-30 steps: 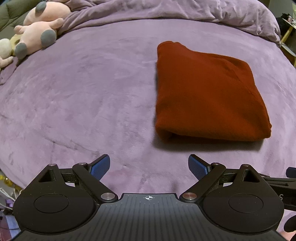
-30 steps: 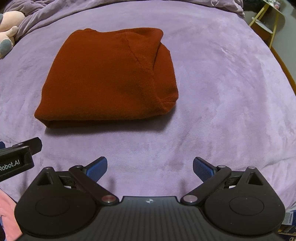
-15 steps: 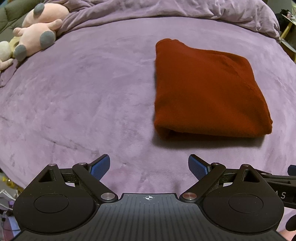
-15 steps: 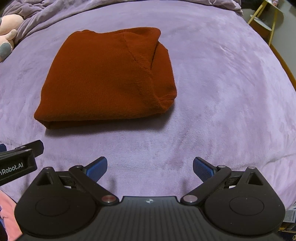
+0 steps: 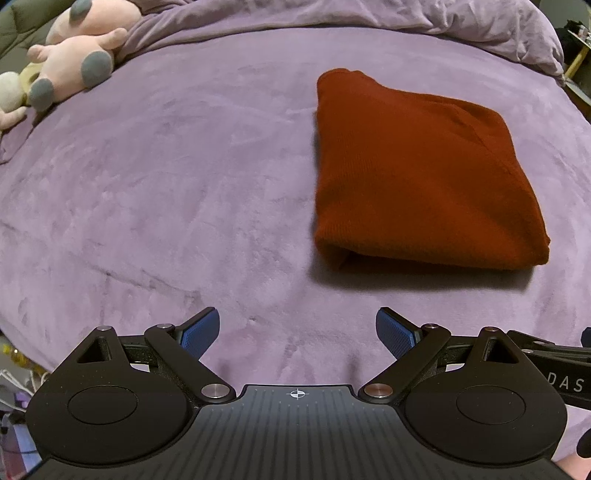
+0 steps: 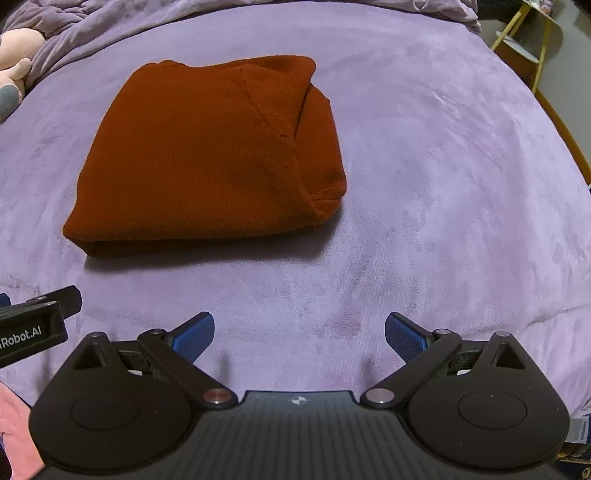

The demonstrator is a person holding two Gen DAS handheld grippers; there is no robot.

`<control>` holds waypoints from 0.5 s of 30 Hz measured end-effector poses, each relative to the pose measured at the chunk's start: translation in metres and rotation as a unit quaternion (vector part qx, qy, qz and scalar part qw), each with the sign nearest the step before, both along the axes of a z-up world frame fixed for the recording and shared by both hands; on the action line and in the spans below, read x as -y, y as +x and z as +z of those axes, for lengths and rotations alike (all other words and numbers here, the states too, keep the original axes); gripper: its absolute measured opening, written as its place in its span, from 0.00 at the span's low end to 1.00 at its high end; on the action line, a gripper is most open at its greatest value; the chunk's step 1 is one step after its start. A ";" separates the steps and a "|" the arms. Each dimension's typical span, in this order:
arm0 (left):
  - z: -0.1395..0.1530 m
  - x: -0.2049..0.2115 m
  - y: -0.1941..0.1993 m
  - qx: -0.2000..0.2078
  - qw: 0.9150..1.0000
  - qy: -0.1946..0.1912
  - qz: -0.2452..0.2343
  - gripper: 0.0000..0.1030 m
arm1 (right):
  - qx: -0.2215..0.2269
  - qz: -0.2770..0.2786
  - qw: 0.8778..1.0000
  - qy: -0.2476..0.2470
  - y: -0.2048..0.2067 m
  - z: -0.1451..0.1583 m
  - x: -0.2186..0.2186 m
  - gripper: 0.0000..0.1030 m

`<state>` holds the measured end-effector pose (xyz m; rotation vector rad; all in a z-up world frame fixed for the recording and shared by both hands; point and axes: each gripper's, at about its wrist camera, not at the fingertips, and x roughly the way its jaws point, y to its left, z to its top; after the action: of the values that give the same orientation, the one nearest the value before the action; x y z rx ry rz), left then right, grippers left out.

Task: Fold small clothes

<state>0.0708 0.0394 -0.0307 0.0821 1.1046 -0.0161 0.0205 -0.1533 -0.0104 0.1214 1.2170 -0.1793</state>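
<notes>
A rust-red knit garment [image 5: 417,173] lies folded into a compact rectangle on the purple bedspread [image 5: 166,177]. In the right wrist view the same garment [image 6: 210,158] sits ahead and to the left, a sleeve seam showing on top. My left gripper [image 5: 297,334] is open, well short of the garment's near edge, nothing between its blue pads. Equally open and empty, my right gripper [image 6: 299,338] hovers over bare bedspread [image 6: 424,184] in front of the garment. Part of the left gripper's body [image 6: 33,325] shows at the right view's left edge.
Pink and grey plush toys [image 5: 70,62] lie at the far left of the bed. A rumpled purple duvet [image 5: 369,14] runs along the far side. A yellow-legged side table [image 6: 532,44] stands off the bed's right edge.
Both grippers have drifted slightly back from the garment, which lies unmoved. Both jaws stay open as before.
</notes>
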 end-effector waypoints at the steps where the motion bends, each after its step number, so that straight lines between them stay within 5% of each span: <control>1: 0.000 0.000 0.000 0.000 1.000 0.001 0.000 0.93 | 0.000 0.000 1.000 0.000 0.000 0.000 -0.001 0.96; 15: -0.005 0.002 0.002 -0.005 1.000 0.000 -0.005 0.93 | -0.003 0.001 1.000 0.003 0.000 -0.004 -0.001 0.96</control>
<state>0.0723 0.0375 -0.0362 0.0871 1.1148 -0.0265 0.0204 -0.1527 -0.0139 0.1242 1.2230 -0.1742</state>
